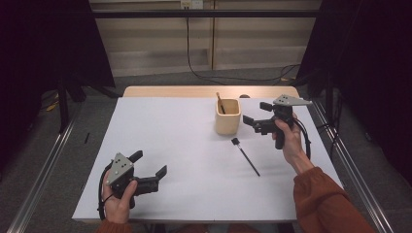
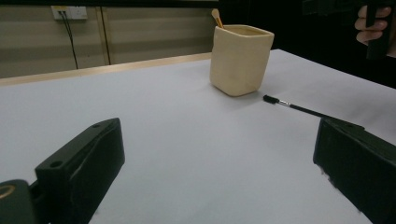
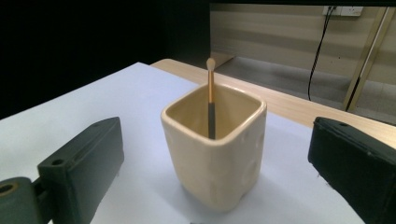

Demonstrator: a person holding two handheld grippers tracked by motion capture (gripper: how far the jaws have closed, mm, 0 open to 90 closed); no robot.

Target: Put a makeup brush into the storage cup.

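- Right gripper (image 1: pixel 256 116) was held open and empty just beside the cream cup (image 1: pixel 228 116), facing it.
- One brush (image 3: pixel 210 100) stood inside the cup.
- A black brush (image 1: pixel 245 156) lay on the white surface (image 1: pixel 170 145) near the cup.
- Left gripper (image 1: pixel 148 165) hovered open, well apart.
- Judged step: second brush not yet collected; next move calls for lowering onto its handle.

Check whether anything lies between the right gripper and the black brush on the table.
Nothing visible does. The black brush lies alone on the white table, just in front of the cream cup. The right gripper, jaws open, is held beside that cup, with bare table between it and the brush.
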